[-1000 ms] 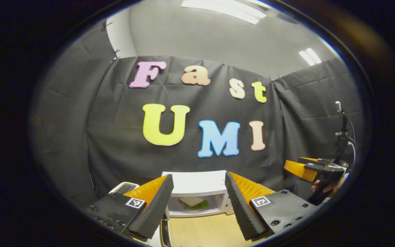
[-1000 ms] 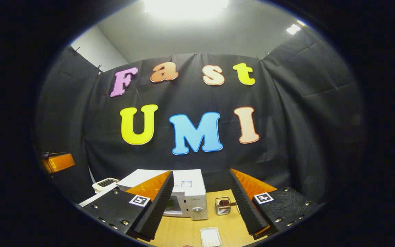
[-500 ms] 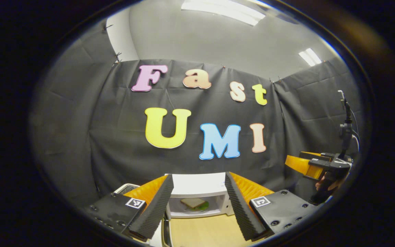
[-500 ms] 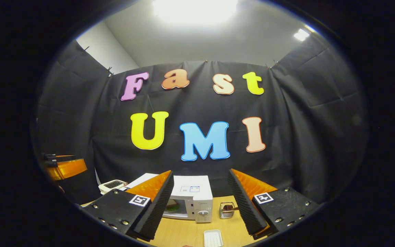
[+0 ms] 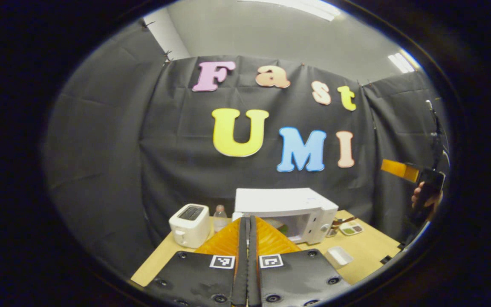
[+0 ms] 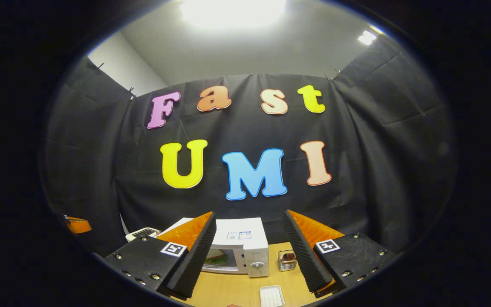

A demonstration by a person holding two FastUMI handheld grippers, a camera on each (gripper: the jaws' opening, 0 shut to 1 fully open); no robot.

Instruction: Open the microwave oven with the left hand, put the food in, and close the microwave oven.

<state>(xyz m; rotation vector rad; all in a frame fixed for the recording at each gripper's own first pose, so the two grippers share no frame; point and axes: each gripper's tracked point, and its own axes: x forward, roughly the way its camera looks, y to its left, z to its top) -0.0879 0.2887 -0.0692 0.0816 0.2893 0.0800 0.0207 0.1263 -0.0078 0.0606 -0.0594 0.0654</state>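
left tongs [image 5: 248, 226] sit right at the bottom of the left gripper view, the two ribbed fingers [image 5: 242, 256] pressed flat together with nothing between them, so fully closed and empty. past their tips is the wooden tabletop [image 5: 369, 251] with a small white tray [image 5: 339, 256] near the front edge. further back sits the white microwave [image 5: 286, 209], its cavity looking open toward the camera, though the fingers hide where the door is. left of it there's a small clear bottle [image 5: 220, 216] and then a white toaster [image 5: 189, 219]. on the microwave's right there's a little dish with green and brown bits [image 5: 350, 229]. off at the far right edge a hand [image 5: 424, 198] holds the other gripper up in the air.

in the right gripper view the right tongs [image 6: 249, 251] are spread wide, nothing in them. between the fingers you see a white tray [image 6: 272, 296] up close, then the microwave [image 6: 245, 251] with its knob facing front and the sandwich [image 6: 216, 256] on a plate inside the cavity. a small wire basket [image 6: 287, 261] stands just right of the microwave, and the toaster [image 6: 142, 233] peeks out at the left behind it.
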